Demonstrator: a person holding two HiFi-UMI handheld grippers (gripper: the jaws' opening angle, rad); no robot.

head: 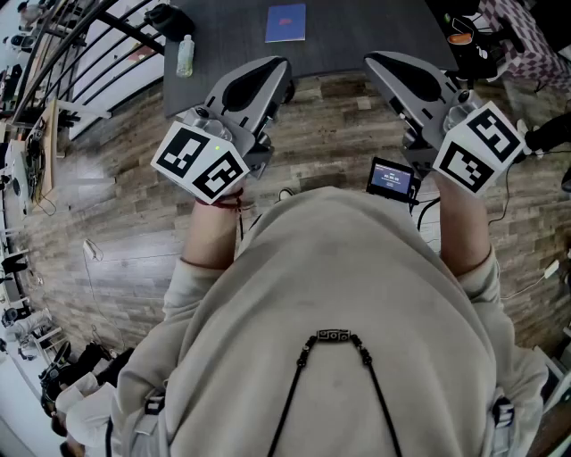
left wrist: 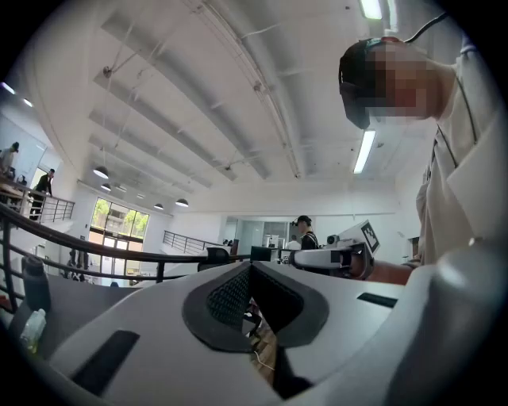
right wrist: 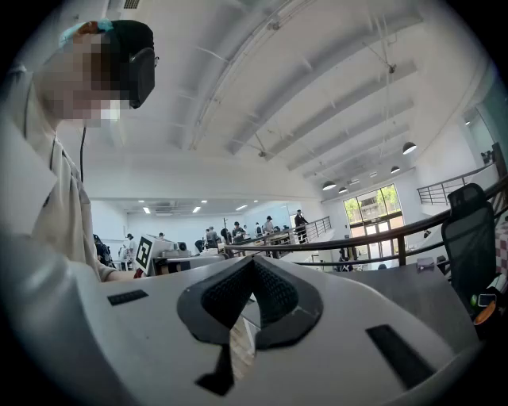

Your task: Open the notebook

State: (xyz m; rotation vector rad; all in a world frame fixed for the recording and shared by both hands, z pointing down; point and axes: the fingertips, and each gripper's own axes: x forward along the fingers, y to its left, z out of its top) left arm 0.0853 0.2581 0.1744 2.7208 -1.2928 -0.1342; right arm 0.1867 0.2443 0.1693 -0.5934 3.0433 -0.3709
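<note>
Not started yet. Find the blue notebook (head: 285, 22) at top centre of the head view, lying flat and closed on the dark table (head: 357, 36), well apart from both grippers. Read the left gripper (head: 278, 73) at centre left as clenched tip to tip, nothing between the jaws. Same for the right gripper (head: 376, 64) at centre right: clenched, empty. Held level over the wood floor (head: 134, 223), short of the table's near edge.

Likely failures, judged from here:
- Reaching in with jaws clenched would only shove the notebook further away across the smooth top. Needs releasing first.
- Pinching the cover edge with one gripper alone could lift the whole notebook instead of the cover, or catch a wad of pages. Better to pin the spine side with the other gripper.
- Swinging the left gripper in wide could knock the clear bottle (head: 185, 55) at upper left of the table.
- Cannot tell from this far which side carries the spine. Guessing wrong would mean prying at the bound edge.
- Mind the small lit display (head: 392, 178) and the cable beside it, just below the right gripper. Could snag on a forward reach.
</note>
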